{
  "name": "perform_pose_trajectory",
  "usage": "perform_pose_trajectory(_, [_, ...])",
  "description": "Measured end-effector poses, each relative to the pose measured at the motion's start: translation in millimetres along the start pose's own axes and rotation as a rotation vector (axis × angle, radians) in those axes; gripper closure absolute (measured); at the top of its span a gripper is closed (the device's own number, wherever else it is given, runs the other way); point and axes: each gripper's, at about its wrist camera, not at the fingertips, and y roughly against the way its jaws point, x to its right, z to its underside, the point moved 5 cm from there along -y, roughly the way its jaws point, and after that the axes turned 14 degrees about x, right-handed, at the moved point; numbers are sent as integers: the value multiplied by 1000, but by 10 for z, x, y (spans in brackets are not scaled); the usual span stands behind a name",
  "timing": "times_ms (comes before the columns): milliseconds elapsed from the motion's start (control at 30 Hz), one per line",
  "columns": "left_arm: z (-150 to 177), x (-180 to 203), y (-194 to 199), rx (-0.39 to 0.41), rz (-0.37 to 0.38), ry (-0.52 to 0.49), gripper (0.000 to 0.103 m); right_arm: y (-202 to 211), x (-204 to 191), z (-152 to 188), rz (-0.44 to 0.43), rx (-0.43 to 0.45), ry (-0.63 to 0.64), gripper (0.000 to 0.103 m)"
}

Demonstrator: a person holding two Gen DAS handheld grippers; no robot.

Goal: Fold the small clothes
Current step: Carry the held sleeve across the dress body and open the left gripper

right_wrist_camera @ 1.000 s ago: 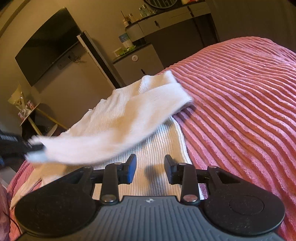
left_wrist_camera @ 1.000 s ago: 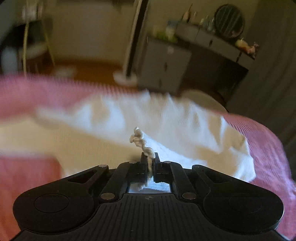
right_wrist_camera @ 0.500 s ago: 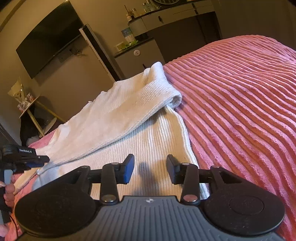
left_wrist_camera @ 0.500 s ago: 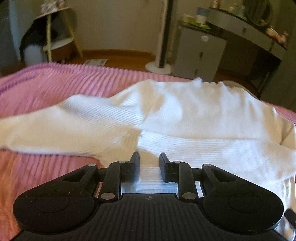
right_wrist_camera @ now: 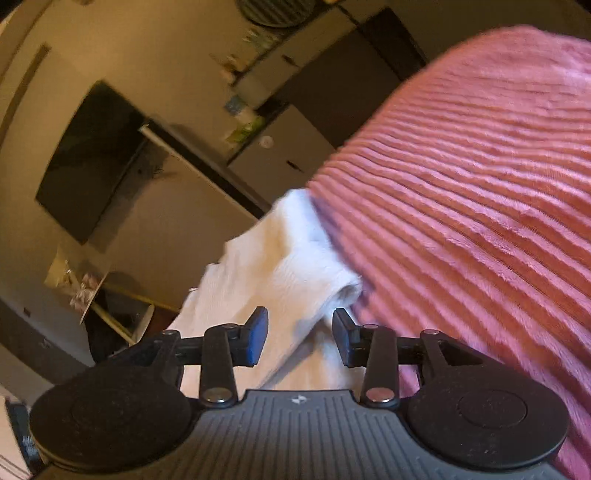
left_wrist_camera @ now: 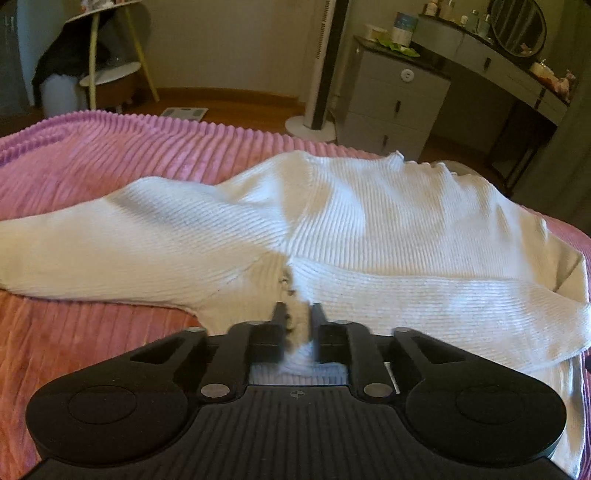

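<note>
A white ribbed sweater (left_wrist_camera: 369, 229) lies on the pink striped bedspread (left_wrist_camera: 92, 155). One sleeve stretches out to the left, the other is folded across the body. My left gripper (left_wrist_camera: 297, 314) sits low at the sweater's near edge and its jaws have closed on a pinch of the white knit. In the right wrist view the sweater (right_wrist_camera: 280, 266) shows as a folded sleeve end on the bedspread (right_wrist_camera: 480, 206). My right gripper (right_wrist_camera: 300, 325) is open, just above that sleeve end, holding nothing. That view is blurred and tilted.
Beyond the bed's far edge stand a grey drawer cabinet (left_wrist_camera: 391, 99), a tower fan (left_wrist_camera: 325, 66), a dressing table with a round mirror (left_wrist_camera: 517, 22), and a small round side table (left_wrist_camera: 107, 70). A wall TV (right_wrist_camera: 92, 158) shows in the right wrist view.
My left gripper, open half a second ago after releasing the sleeve, has closed on the sweater's near edge. My right gripper has moved forward and tilted toward the folded sleeve end, staying open.
</note>
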Motion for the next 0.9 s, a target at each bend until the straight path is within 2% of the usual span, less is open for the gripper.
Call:
perform_pose_trajectory(100, [-53,24,67,17,3,13,94,-201,120,-1,22,-35,-76,66])
perform_pose_trajectory(167, [-121,43,105,36,7,18,94,-283,136,-32,26,-29,-86,81])
perform_pose_trajectory(233, [-226,71,176,72,17,23,94,-316,109,-93,16,-10,-71,86])
perform_pose_trajectory(333, [-390,91,301,136,25,36,95,-180,-15,-166,-54,72,-47,94])
perform_pose_trajectory(400, [-497,73,403,191,28,48,95,-34,-47,-172,-102,127,-42,94])
perform_pose_trajectory(433, [-530,58,442,218,17,39,95,21,-54,-142,-82,140,5,94])
perform_pose_trajectory(500, [-526,24,430,228,-12,0,95,13,-27,-61,-20,97,108,94])
perform_pose_trajectory(533, [-487,9,373,205,-25,-21,94,-17,14,-10,28,57,141,94])
perform_pose_trajectory(567, [-398,-4,270,150,-43,-62,93,-34,47,9,65,31,150,92])
perform_pose_trajectory(600, [-305,-16,196,105,-68,-94,90,-44,51,10,82,26,151,91])
perform_pose_trajectory(667, [-111,-91,135,47,-169,-144,87,-22,-13,-65,106,40,176,90])
perform_pose_trajectory(733, [43,-180,280,72,-225,-125,75,-19,-164,-158,84,64,220,88])
perform_pose_trajectory(767, [112,-211,359,81,-227,-95,56,-51,-266,-197,76,69,255,84])
perform_pose_trajectory(800, [172,-232,422,80,-228,-70,48,-95,-356,-210,78,65,299,81])
perform_pose_trajectory(833, [231,-254,478,90,-238,-42,49,-168,-439,-226,81,54,342,74])
perform_pose_trajectory(900, [346,-283,556,109,-255,-12,49,-368,-600,-240,74,23,415,73])
